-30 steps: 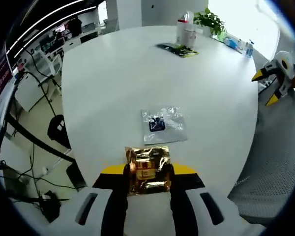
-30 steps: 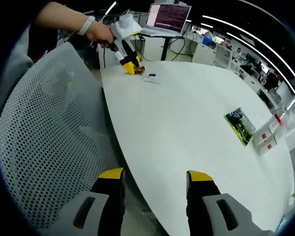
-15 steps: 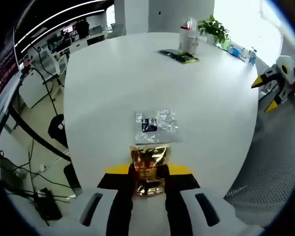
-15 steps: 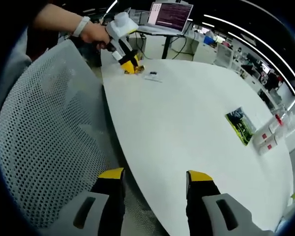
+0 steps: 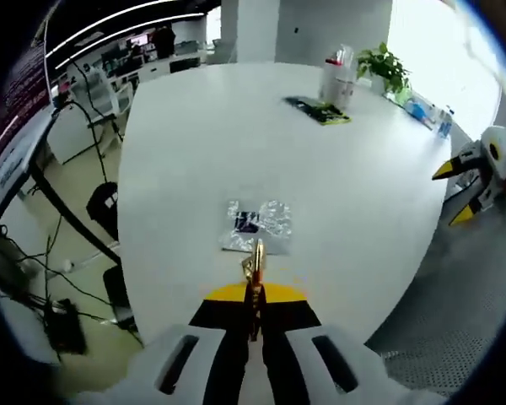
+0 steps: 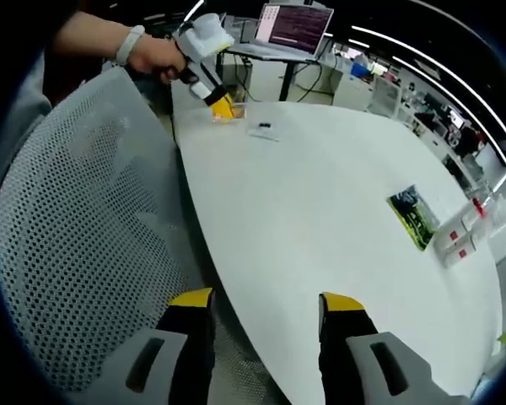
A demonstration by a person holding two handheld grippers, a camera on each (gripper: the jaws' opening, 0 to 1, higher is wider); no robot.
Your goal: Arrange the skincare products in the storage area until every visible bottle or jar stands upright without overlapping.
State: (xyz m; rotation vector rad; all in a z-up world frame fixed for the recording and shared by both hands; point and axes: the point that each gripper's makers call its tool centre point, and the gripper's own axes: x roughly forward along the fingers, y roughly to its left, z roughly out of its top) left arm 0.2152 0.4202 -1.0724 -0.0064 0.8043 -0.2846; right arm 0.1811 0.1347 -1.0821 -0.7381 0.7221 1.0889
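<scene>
My left gripper [image 5: 254, 297] pinches a crinkly gold foil sachet [image 5: 255, 272] edge-on just short of the clear silver sachet [image 5: 257, 226] on the white table [image 5: 194, 135] — right gripper [image 6: 266, 314] spread, empty — arranging barely begun, most products w/ far side untouched.

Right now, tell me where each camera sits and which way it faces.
Left gripper view: rides the left tongs, shut on a gold sachet, looking across the white table at a clear sachet; the right tongs enter at the right.
Right gripper view: rides the open right tongs over a mesh chair, facing the table's length; a hand holds the left tongs.
Shared: table, both sachets, green packet.
</scene>
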